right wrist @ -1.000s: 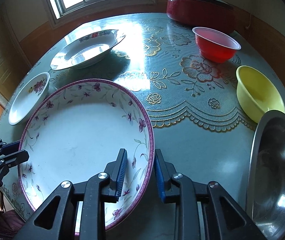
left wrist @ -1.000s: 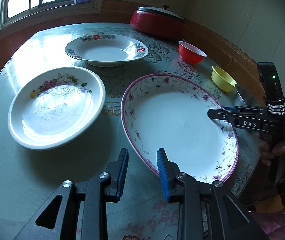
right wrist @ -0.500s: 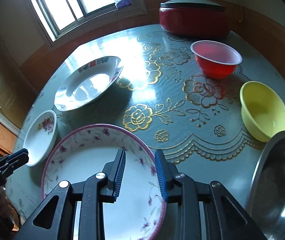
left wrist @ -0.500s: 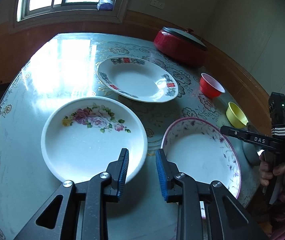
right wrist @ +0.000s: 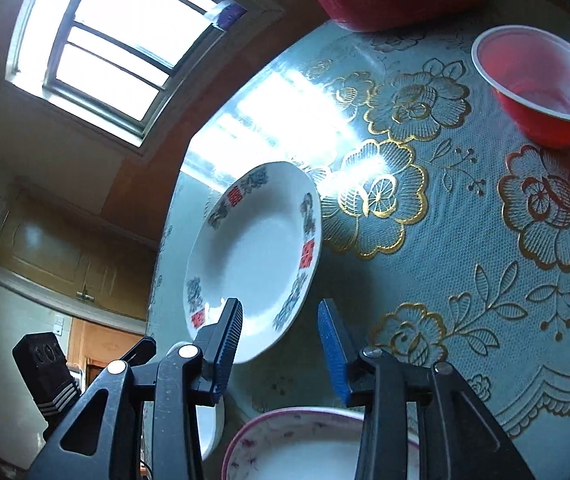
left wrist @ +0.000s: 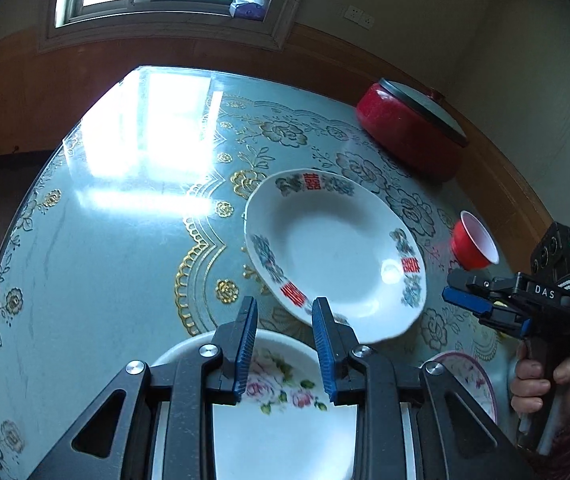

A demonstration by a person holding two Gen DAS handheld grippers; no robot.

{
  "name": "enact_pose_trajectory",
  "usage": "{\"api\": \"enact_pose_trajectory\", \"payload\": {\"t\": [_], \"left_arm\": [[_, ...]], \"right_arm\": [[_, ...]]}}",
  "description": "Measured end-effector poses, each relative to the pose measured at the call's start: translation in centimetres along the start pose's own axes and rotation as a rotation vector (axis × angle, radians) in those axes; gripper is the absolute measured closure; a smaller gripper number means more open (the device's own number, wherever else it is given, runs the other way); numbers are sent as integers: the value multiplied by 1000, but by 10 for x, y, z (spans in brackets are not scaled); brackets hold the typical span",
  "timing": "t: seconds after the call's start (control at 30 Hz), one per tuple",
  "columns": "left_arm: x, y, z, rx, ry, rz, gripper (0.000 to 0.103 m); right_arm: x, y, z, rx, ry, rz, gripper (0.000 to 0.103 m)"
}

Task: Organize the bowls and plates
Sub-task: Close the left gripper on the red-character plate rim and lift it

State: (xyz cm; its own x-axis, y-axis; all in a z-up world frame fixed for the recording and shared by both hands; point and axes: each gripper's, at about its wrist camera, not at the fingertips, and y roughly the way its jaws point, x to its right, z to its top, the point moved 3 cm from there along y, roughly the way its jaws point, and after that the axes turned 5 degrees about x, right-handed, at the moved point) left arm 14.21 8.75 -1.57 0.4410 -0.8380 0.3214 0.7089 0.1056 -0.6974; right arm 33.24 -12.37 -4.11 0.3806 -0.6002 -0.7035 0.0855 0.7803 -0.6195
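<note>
Your left gripper (left wrist: 283, 344), fingers spread and holding nothing, hovers over the rose-patterned plate (left wrist: 285, 408) just short of the red-character plate (left wrist: 335, 252), which lies mid-tabletop (left wrist: 105, 240). To that plate's right, your right gripper (right wrist: 279, 350) waits with its fingers likewise apart and empty, above the purple-rimmed plate (right wrist: 297, 440); the red bowl (right wrist: 541, 84) sits beyond. Glazed ceramic like this is likely stiff, slick and chip-prone: pinch the flared near rim squarely, lift level, and avoid knocking neighbouring rims.
</note>
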Motion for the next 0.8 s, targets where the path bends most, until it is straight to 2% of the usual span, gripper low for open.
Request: {"api": "enact_pose_trajectory", "payload": {"t": [0.17, 0.2, 0.27, 0.33, 0.43, 0.53, 0.6, 0.8], "left_arm": [[-19, 31, 24, -25, -40, 7, 68], [-23, 38, 28, -33, -56, 5, 68], [-27, 52, 36, -43, -68, -10, 66], [-29, 65, 42, -55, -76, -11, 63], [-30, 87, 50, -90, -78, -23, 63], [-22, 104, 51, -125, -43, -52, 71], [-17, 109, 48, -137, -17, -18, 79], [-12, 94, 38, -139, 7, -17, 82]], "right_arm": [[11, 25, 11, -7, 58, -3, 64], [10, 29, 11, -8, 50, -11, 71], [10, 37, 13, -24, 45, -15, 77], [11, 44, 14, -37, 34, -34, 88], [8, 52, 15, -42, 21, -41, 92], [6, 62, 15, -64, 15, -42, 92], [3, 67, 12, -77, 2, -59, 92], [1, 58, 10, -54, -48, -114, 90]]}}
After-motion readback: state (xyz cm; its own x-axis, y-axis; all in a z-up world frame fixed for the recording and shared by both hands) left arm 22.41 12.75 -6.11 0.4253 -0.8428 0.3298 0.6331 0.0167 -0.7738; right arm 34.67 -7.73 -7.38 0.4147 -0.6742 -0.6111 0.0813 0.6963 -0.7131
